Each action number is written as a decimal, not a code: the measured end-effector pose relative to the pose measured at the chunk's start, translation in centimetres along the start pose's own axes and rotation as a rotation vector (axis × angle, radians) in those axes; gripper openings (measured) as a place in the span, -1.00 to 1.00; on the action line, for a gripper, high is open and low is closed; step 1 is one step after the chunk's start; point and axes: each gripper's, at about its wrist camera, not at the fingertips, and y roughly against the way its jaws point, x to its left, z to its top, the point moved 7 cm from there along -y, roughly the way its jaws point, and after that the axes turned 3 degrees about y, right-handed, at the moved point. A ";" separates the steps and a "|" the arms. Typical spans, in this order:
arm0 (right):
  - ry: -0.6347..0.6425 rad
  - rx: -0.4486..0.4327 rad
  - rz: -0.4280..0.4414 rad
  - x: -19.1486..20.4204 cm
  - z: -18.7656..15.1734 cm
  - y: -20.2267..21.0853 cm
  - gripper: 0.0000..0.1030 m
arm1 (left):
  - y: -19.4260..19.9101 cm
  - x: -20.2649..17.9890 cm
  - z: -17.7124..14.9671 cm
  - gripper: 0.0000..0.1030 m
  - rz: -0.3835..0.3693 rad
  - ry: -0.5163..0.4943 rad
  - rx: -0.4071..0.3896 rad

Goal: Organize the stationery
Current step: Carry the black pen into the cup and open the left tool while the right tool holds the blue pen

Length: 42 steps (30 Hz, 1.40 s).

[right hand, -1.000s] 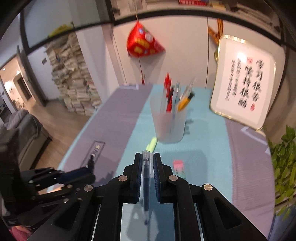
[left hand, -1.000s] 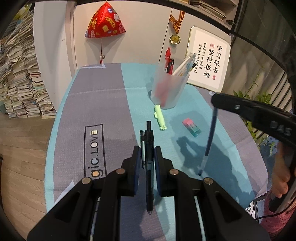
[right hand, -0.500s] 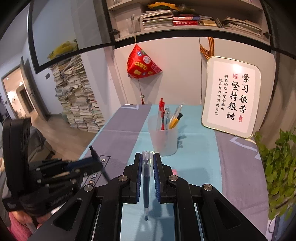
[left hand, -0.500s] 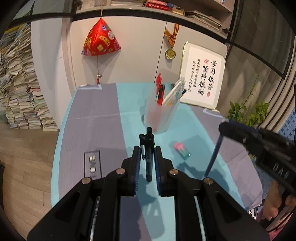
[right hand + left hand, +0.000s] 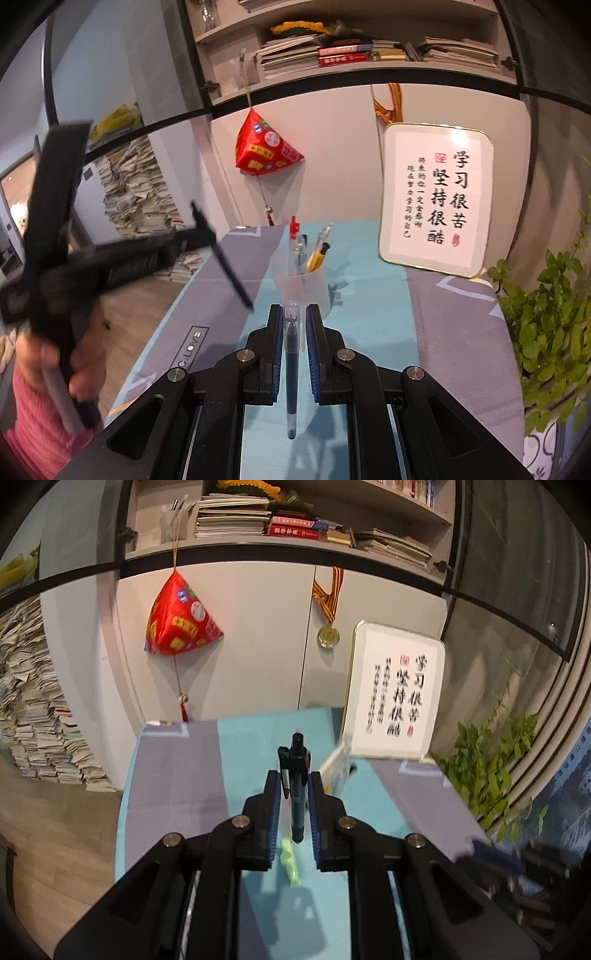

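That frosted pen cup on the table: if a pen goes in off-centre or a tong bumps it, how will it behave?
The frosted pen cup looks like thin plastic, so probably light and easy to shove across the tablecloth. Its pens stand tall and lean to one side, so it may tip if the rim is knocked. It is likely stiff enough to keep its shape.

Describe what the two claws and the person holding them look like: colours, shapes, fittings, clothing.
Both claws are matte black, with angular forked linkages and round silver pivot bolts. The left claw and the right claw have flat parallel fingers lined with ribbed blue pads. The left hand is bare, beside a pink sleeve. No cables show.
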 end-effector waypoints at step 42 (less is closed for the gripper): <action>-0.057 -0.032 0.002 -2.1 0.2 1.2 -0.75 | -6.5 -0.3 0.5 -0.74 0.083 -0.034 0.060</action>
